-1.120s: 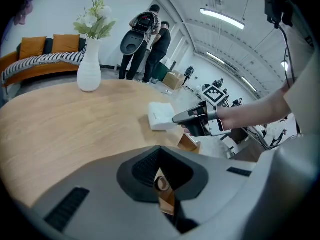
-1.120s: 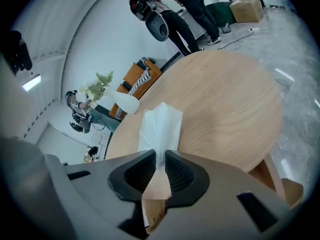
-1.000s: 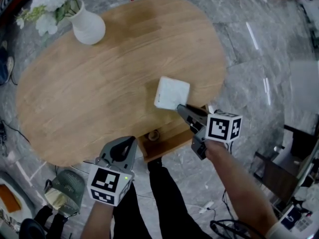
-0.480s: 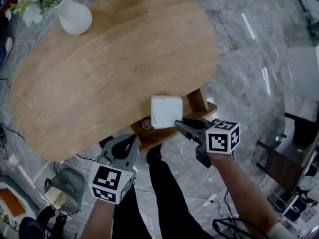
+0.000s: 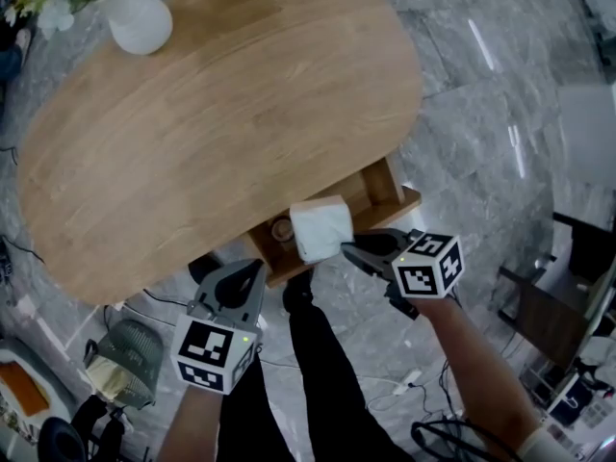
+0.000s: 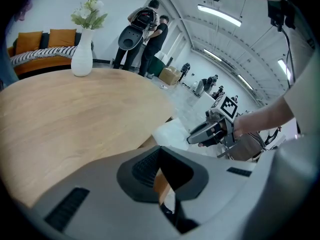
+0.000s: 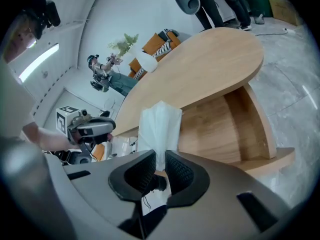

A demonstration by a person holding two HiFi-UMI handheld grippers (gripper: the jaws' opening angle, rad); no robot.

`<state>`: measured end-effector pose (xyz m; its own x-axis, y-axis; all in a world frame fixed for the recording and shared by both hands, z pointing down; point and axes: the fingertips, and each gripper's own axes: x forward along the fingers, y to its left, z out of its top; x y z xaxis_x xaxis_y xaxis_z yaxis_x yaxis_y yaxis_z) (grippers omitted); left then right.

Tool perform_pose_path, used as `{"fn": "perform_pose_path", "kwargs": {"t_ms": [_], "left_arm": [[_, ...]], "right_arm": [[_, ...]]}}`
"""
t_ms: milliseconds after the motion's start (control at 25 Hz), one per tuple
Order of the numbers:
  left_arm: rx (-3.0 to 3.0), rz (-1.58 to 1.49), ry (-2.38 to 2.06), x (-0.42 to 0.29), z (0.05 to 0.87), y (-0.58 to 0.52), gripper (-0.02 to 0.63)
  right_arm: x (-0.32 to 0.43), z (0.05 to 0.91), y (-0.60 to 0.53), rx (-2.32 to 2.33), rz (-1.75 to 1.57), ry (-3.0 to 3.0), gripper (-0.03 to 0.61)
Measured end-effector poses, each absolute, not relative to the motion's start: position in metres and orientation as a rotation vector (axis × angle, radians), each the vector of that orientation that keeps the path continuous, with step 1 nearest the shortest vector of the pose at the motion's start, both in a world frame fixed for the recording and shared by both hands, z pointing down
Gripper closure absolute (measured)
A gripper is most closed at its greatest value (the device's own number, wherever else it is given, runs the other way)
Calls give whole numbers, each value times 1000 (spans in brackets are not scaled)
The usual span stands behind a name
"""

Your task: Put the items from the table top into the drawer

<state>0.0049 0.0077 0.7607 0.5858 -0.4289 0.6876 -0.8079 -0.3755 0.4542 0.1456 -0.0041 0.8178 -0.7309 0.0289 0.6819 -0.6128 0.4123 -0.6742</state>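
My right gripper (image 5: 346, 250) is shut on one edge of a soft white packet (image 5: 320, 227), which hangs over the open wooden drawer (image 5: 404, 203) under the table's near edge. In the right gripper view the packet (image 7: 159, 129) stands up between the pads (image 7: 180, 173), with the drawer's inside (image 7: 235, 129) behind it. A small round thing (image 5: 282, 228) lies in the drawer's left part. My left gripper (image 5: 252, 269) hovers left of the drawer below the table edge, jaws slightly apart with nothing between them (image 6: 159, 171).
The oval wooden table (image 5: 221, 114) carries a white vase with flowers (image 5: 140, 22) at its far left. The person's dark-trousered legs (image 5: 318, 373) stand below the drawer on a grey marble floor. People stand far off in the room (image 6: 147, 34).
The right gripper carried the white packet off the table top toward the near edge; it now hangs over the drawer. The left gripper has barely shifted.
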Motion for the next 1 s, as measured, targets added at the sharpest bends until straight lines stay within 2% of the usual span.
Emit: {"fn": "perform_pose_path", "kwargs": {"t_ms": [560, 760, 1000], "left_arm": [[1962, 567, -1026, 6, 772, 2, 614], [1953, 564, -1042, -1, 770, -2, 614], [1965, 565, -1056, -8, 752, -7, 614]], "right_arm": [[158, 857, -20, 474, 1236, -1934, 489], [156, 866, -37, 547, 1200, -1897, 396], [160, 841, -48, 592, 1183, -1916, 396]]}}
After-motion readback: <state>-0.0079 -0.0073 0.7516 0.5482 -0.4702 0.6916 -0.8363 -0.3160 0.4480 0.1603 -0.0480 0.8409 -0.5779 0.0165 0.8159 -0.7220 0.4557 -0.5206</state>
